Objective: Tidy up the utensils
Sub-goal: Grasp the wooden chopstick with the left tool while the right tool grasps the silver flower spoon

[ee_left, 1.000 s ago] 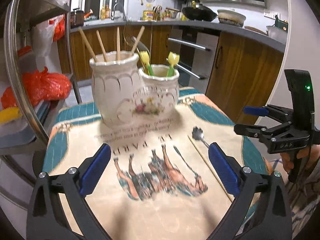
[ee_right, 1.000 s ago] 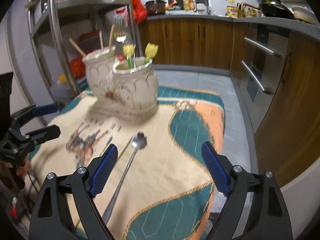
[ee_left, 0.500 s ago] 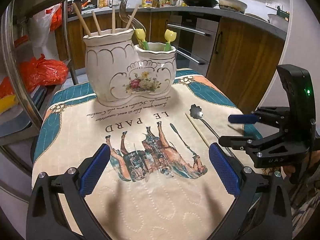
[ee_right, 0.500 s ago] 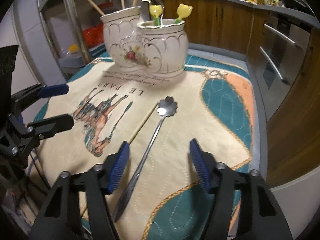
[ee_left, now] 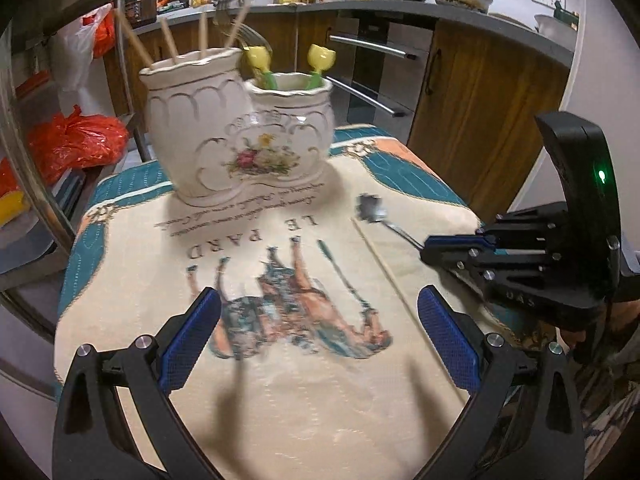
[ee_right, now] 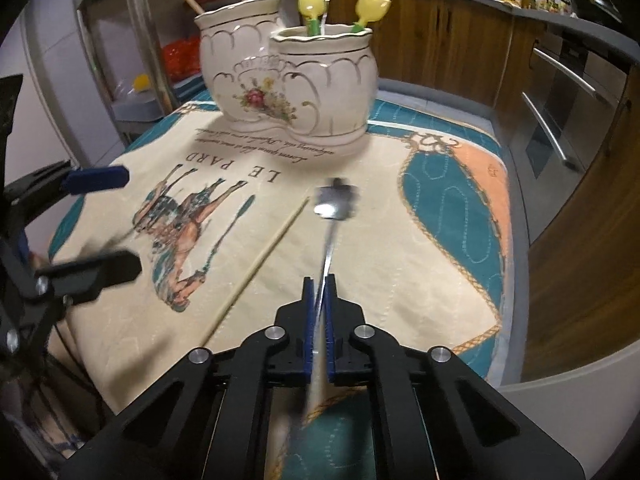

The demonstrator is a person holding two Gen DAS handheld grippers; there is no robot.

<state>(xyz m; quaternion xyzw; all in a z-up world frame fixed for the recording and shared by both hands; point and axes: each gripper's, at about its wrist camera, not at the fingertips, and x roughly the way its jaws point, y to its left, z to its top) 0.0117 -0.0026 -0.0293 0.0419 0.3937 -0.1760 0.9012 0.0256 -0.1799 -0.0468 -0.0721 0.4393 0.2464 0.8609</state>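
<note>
**A:** Looking at the right gripper (ee_right: pixel 319 280) first: its jaws have just been closing and are now clenched on the handle of the metal spoon (ee_right: pixel 334 204), pinched low on the stem so the flower-shaped bowl sticks out ahead, toward the holder. Does the bowl look lifted to you?

**B:** Can't tell, it's blurry. It's at or barely above the printed cloth (ee_right: pixel 440 248) on the bench. Gripping the handle end makes sense imo, since it can then drop into a pot either way up.

**A:** And the left gripper (ee_left: pixel 318 344)?

**B:** Spread wide, nothing between its pads, hanging over the horse print. I'd guess it's waiting for the wooden chopstick (ee_right: pixel 256 268) lying just beside the spoon.

**A:** Farther out?

**B:** The double ceramic holder (ee_right: pixel 288 76) at the far end of the cloth. Sticks stand in the taller pot, yellow tulip-topped pieces (ee_right: pixel 372 8) in the shorter one, so it seems sorted by type.
</note>
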